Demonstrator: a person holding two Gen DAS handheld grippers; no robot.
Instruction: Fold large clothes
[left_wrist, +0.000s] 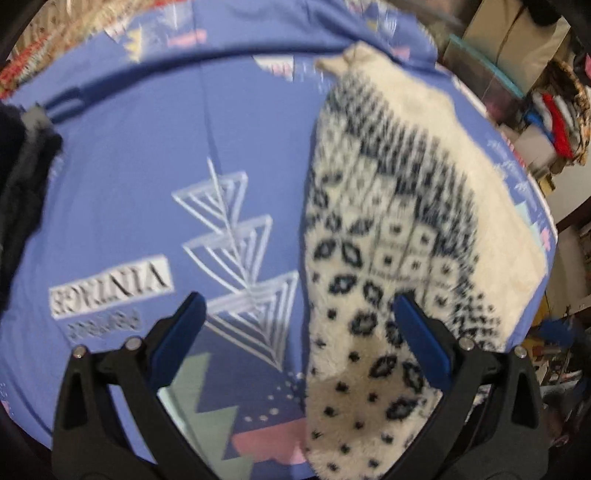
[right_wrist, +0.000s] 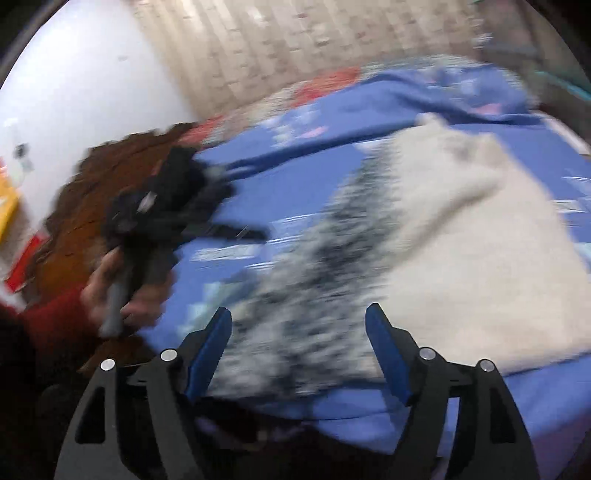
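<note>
A cream fleece garment with a dark navy pattern (left_wrist: 391, 236) lies folded on a blue printed bedsheet (left_wrist: 147, 166). My left gripper (left_wrist: 299, 306) is open and empty, hovering above the garment's left edge. In the right wrist view the same garment (right_wrist: 424, 236) is motion-blurred, lying on the sheet (right_wrist: 295, 177). My right gripper (right_wrist: 299, 321) is open and empty above the garment's near patterned end. The other gripper, held in a hand with a red sleeve (right_wrist: 122, 291), shows at the left of the right wrist view.
A dark garment (left_wrist: 22, 177) lies at the sheet's left edge, also in the right wrist view (right_wrist: 173, 206). A brown wooden surface (right_wrist: 92, 206) lies left of the bed. Boxes and piled clothes (left_wrist: 546, 118) crowd the right side. A wall stands behind the bed.
</note>
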